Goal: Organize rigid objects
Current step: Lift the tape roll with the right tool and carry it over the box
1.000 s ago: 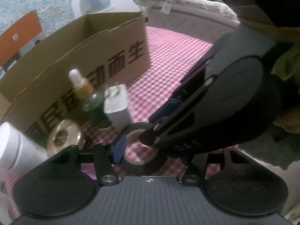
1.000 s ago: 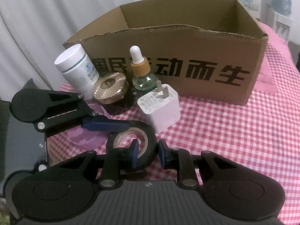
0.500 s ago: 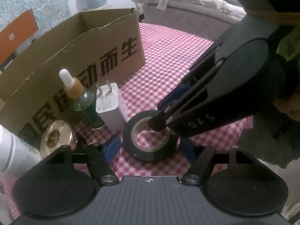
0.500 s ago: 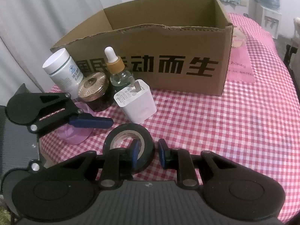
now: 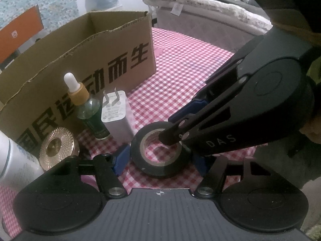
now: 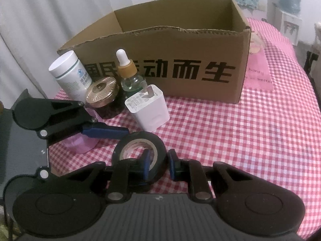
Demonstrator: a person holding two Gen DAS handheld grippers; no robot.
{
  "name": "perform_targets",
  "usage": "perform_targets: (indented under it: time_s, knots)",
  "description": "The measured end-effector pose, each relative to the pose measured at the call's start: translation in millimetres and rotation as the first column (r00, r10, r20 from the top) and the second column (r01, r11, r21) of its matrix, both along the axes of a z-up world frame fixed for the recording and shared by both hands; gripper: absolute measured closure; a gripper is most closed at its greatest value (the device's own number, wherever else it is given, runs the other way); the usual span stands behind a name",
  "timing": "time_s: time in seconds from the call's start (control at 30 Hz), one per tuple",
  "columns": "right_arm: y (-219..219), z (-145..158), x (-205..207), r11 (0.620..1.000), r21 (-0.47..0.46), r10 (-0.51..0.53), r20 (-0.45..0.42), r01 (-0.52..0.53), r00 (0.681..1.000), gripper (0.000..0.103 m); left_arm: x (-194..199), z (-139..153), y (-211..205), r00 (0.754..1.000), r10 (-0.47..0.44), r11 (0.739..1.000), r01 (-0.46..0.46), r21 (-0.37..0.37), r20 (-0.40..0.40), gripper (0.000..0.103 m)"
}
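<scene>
A black tape roll [image 5: 160,156] [image 6: 138,142] lies flat on the pink checked cloth. My right gripper [image 6: 157,163] has one blue finger inside the roll's hole and one outside, astride its wall with a small gap. My left gripper [image 5: 160,159] is open, its fingers on either side of the roll. A white charger [image 6: 147,107], a dropper bottle [image 6: 129,74], a gold-lidded jar [image 6: 101,92] and a white pill bottle [image 6: 69,74] stand before the open cardboard box [image 6: 200,46].
A pink cup-like object [image 6: 82,142] sits by the left gripper. A pink card [image 6: 258,72] lies right of the box. A bed edge [image 5: 210,6] lies beyond the table in the left wrist view.
Both grippers and the tape roll have drawn back from the box. The left gripper's fingers have spread wider around the roll. The right gripper stays astride the roll's wall.
</scene>
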State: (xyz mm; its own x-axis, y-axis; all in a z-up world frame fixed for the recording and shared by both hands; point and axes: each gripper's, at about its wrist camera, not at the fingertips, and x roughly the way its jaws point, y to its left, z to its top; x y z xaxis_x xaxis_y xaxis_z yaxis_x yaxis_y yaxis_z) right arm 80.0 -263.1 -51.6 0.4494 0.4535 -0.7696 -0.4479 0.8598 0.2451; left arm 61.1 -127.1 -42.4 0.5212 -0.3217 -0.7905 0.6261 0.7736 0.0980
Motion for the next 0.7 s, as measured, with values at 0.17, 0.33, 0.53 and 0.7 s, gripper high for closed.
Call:
perform_targets:
  time_s: [0.17, 0.33, 0.53, 0.7]
  knots:
    - [-2, 13, -9, 1.0, -0.004, -0.017, 0.02, 0.017, 1.0, 0.082, -10, 17, 3, 0.999, -0.003, 0.999, 0.004, -0.033, 0.047, 0.037]
    - [-3, 53, -20, 1.0, -0.012, -0.026, 0.113, 0.027, 0.993, 0.082, -17, 56, 12, 0.988, 0.013, 0.996, 0.0, -0.084, 0.152, 0.037]
    - [12, 116, -17, 0.999, -0.028, 0.022, 0.286, -0.015, 0.958, 0.082, -8, 112, 37, 0.954, 0.074, 0.992, -0.041, -0.12, 0.29, 0.037]
    - [39, 152, 17, 0.996, -0.027, 0.093, 0.361, -0.089, 0.928, 0.082, 27, 133, 62, 0.95, 0.127, 0.988, -0.096, -0.123, 0.285, 0.037]
